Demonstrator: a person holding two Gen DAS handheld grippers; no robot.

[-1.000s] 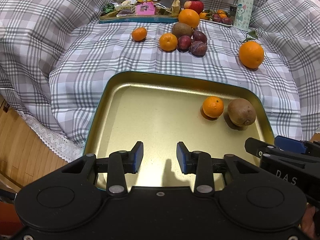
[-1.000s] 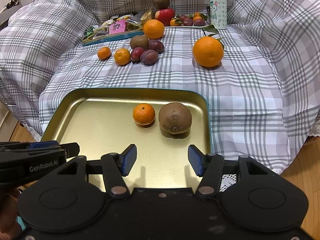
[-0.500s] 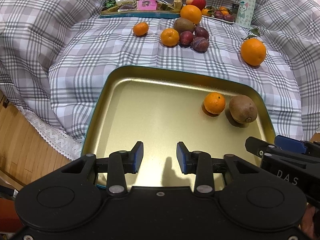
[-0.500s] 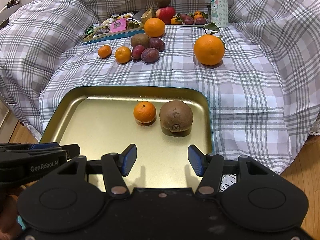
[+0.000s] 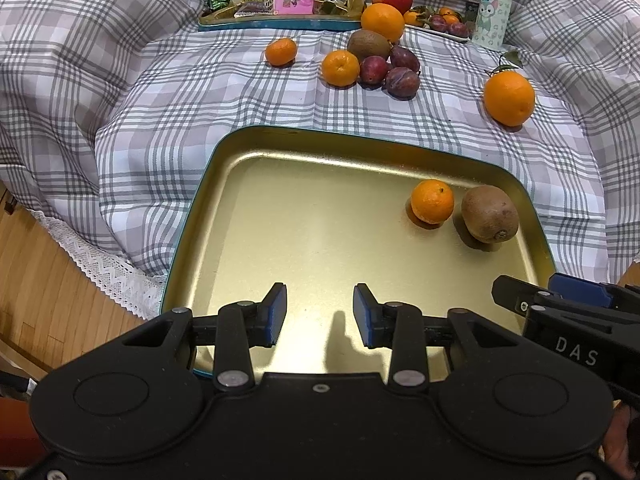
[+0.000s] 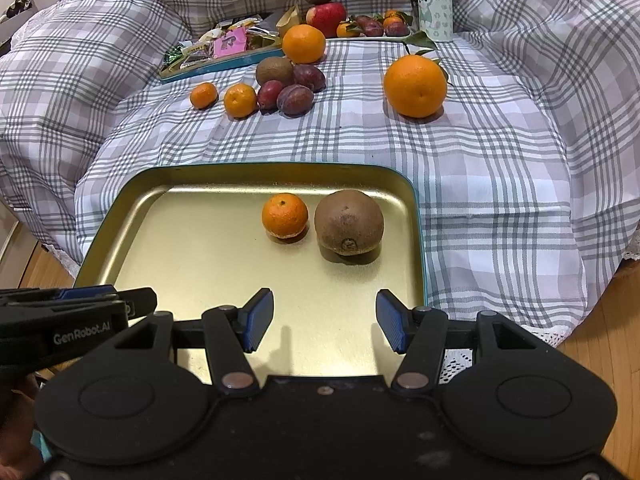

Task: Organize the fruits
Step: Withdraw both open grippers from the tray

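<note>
The left claw (image 5: 320, 316) hangs open and empty over the tray (image 5: 224, 184). Ahead to its right lie a mandarin (image 5: 432, 201) and kiwi (image 5: 489, 213), just apart.

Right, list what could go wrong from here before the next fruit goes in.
1. The gold tray overhangs the bed edge on soft bedding; it may tip if pressed.
2. The kiwi and tangerine sit loose on smooth metal and could roll.
3. The plums touch neighbouring fruit, so a grab may scatter them.
</note>
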